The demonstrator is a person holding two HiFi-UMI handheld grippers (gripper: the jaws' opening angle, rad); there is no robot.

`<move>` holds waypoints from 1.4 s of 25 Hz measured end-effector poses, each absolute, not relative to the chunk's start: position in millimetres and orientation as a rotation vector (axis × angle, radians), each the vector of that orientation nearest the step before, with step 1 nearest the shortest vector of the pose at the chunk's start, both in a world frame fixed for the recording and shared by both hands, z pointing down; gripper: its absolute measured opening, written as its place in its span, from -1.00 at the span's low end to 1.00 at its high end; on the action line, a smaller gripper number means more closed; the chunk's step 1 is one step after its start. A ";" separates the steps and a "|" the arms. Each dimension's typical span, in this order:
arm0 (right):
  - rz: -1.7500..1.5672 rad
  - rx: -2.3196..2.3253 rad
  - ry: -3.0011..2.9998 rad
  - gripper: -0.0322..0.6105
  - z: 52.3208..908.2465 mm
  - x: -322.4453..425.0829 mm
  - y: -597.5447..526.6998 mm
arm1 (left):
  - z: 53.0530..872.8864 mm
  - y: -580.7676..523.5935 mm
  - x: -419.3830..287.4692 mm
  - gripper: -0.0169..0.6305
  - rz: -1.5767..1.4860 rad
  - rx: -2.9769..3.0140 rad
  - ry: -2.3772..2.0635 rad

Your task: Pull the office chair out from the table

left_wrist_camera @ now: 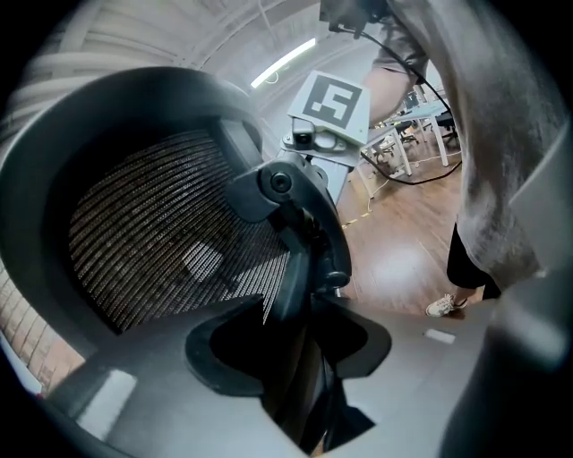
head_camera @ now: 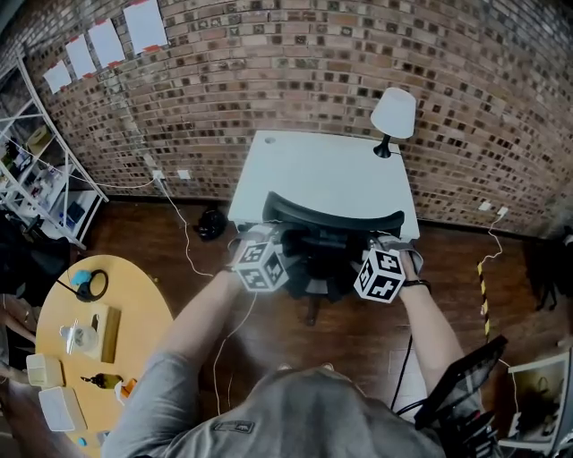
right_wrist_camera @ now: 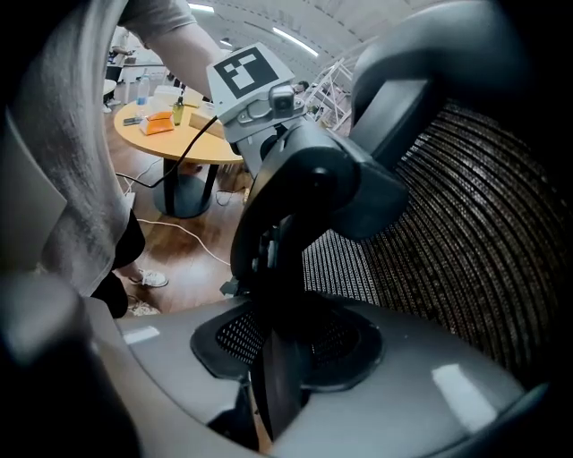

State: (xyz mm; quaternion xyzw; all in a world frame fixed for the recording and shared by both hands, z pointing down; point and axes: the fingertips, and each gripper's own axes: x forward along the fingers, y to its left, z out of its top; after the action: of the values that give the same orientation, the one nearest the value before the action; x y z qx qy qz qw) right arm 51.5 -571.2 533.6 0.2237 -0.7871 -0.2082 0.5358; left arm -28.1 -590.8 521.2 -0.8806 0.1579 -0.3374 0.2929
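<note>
No text, brand or number can be read. The white sheets (head_camera: 143,24) on the brick wall (head_camera: 313,72), upper left, are shown too small for print; only square black-and-white patterns are borne by the marker cubes (head_camera: 260,266).

Head camera looks steeply down on chair (head_camera: 331,219) and counter (head_camera: 322,170); cameras on left tool (left_wrist_camera: 304,358) and right tool (right_wrist_camera: 277,358) press close to the chair's mesh back from opposite sides.
</note>
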 end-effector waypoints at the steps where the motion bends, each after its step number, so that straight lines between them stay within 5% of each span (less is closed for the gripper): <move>1: -0.492 0.535 -1.874 -0.50 533.6 50.8 -565.0 | 520.8 -584.6 -28.8 -0.45 -0.898 -2.347 0.416; 35: -0.590 0.540 -1.934 -0.50 526.9 30.4 -356.7 | 514.6 -372.7 -49.5 -0.44 -0.924 -2.393 0.542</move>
State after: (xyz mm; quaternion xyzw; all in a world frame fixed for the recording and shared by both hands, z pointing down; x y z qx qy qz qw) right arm 30.4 -356.7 526.9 0.2232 -0.8000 -0.2439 0.5007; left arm -49.5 -372.7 514.6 -0.8820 0.1998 -0.3408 0.2570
